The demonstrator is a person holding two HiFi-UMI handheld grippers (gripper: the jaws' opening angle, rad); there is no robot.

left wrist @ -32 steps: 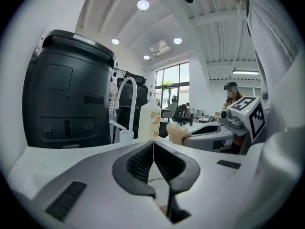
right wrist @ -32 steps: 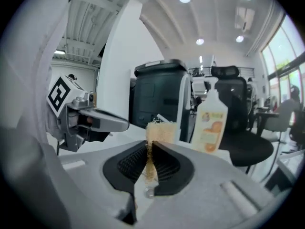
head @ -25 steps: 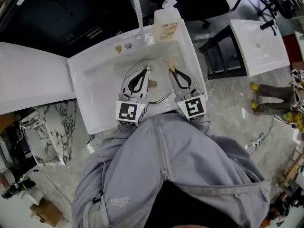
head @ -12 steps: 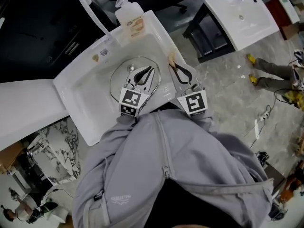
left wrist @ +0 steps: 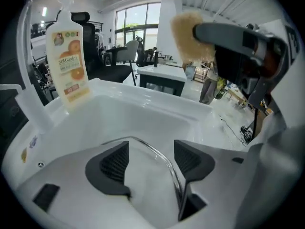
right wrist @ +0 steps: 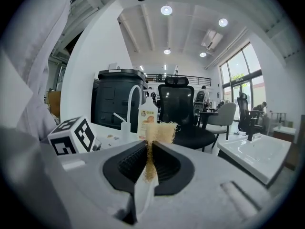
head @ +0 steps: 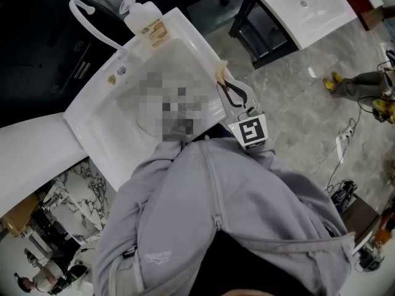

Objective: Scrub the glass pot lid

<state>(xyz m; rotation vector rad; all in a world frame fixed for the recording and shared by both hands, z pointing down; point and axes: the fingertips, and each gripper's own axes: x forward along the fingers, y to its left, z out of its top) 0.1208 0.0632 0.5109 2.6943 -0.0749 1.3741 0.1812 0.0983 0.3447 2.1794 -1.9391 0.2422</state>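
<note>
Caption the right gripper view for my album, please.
Right gripper jaws clamp a tan scrub pad, pump bottle and office chair behind.

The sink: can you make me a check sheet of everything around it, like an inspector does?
Surface: white sink; its middle is blurred over in the head view.
Job's things: glass pot lid in the sink, metal rim showing; tan scrub pad.
Clutter: soap bottle on the sink's back ledge.
Grippers: left gripper has just been opening, jaws apart, lid rim running between them unpinched; right gripper shut on the scrub pad, by the sink's right edge.
Cables: thin cable on the floor.
Surroundings: marble floor, second white basin, black office chair.
</note>
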